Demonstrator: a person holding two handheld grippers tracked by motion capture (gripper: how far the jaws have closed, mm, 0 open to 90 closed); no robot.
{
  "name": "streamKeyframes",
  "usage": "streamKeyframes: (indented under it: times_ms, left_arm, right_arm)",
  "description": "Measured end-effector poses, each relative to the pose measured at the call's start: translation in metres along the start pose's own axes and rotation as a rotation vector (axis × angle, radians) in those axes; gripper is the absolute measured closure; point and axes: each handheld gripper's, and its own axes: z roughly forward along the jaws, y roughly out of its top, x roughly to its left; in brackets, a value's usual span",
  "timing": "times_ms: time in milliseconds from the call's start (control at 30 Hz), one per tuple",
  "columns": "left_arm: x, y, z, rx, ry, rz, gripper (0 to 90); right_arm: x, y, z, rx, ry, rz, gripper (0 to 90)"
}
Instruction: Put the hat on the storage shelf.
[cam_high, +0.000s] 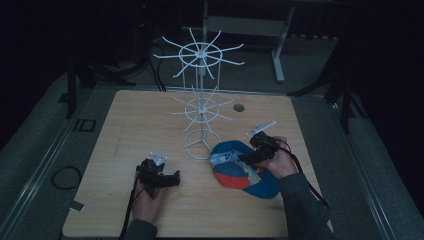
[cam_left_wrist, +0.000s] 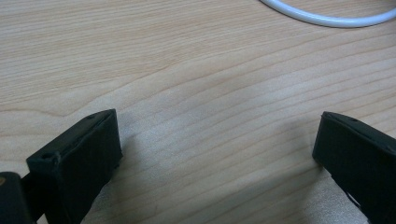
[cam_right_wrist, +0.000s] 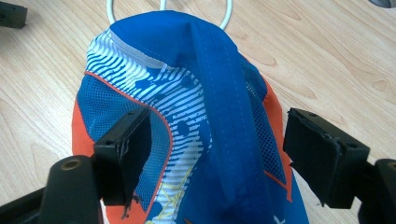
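Note:
A blue, orange and white cap (cam_high: 240, 167) lies on the wooden table (cam_high: 150, 125), just right of the white wire rack's (cam_high: 201, 107) base ring. My right gripper (cam_high: 245, 159) hovers over the cap, held from the right. In the right gripper view its jaws stand wide on either side of the cap's (cam_right_wrist: 205, 121) raised blue fold, pads apart from the cloth. My left gripper (cam_high: 175, 178) rests low on the table at the near left, pointing right. The left gripper view has its jaws wide open over bare wood (cam_left_wrist: 210, 116), with nothing between them.
The tall white wire rack has two tiers of spokes and a round base ring (cam_left_wrist: 327, 18) (cam_right_wrist: 168, 9). A small dark hole (cam_high: 239, 107) sits in the table behind the rack. Dark floor and metal frame legs surround the table.

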Motion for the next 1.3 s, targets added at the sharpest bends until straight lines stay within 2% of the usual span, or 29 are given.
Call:
streamKeyframes:
  times_ms: [267,667,767,1300]
  left_arm:
    - [0.000,0.000,0.000,0.000,0.000,0.000,1.4]
    - [0.000,0.000,0.000,0.001,0.000,0.001,1.4]
    - [0.000,0.000,0.000,0.001,0.000,0.001,1.4]
    - [0.000,0.000,0.000,0.001,0.000,0.001,1.4]
  right_arm:
    - [-0.002,0.004,0.008,0.029,-0.009,-0.010,21.7]
    - [-0.006,0.009,0.022,0.064,0.011,-0.022,22.0]
    - [-0.007,0.011,0.026,0.083,0.017,-0.040,22.2]
    - [-0.006,0.016,0.045,0.158,0.054,-0.066,24.1]
